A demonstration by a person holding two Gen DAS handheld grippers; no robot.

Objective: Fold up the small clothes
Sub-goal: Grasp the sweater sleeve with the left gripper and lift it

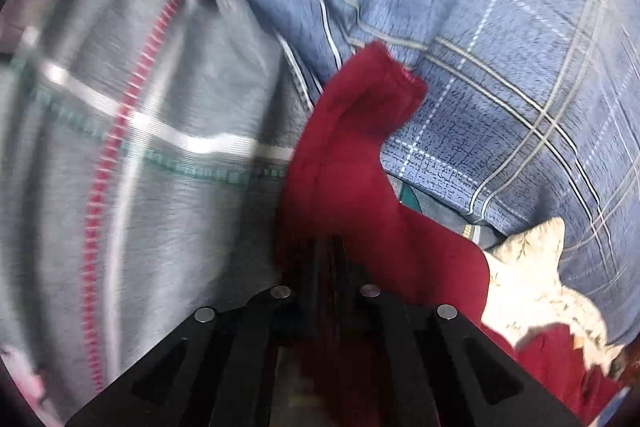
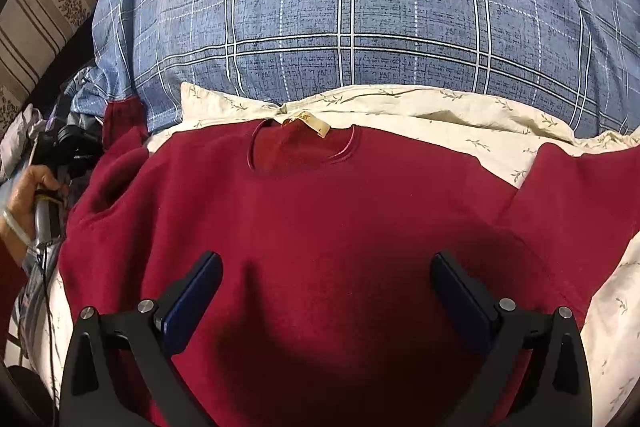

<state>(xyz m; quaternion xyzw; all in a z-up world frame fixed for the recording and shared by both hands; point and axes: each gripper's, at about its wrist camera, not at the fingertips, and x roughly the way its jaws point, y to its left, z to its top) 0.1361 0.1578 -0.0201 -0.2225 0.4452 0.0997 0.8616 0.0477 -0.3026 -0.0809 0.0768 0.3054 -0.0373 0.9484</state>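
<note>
My left claw [image 1: 326,267] pinched the red sweater's [image 2: 320,211] sleeve [image 1: 360,131] at frame centre; right claw [image 2: 326,287] spread above. Blurred, the sleeve looked liable to slip free.

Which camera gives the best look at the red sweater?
The right wrist view: the red sweater lies spread out, neckline and tag showing, under the open right gripper. The left wrist view shows only a blurred sleeve pinched in the left gripper.

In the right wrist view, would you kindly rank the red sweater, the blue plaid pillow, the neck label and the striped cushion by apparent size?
1. red sweater and blue plaid pillow: alike; sweater sits nearer, so unranked.
2. striped cushion, partly cut off.
3. neck label.
</note>
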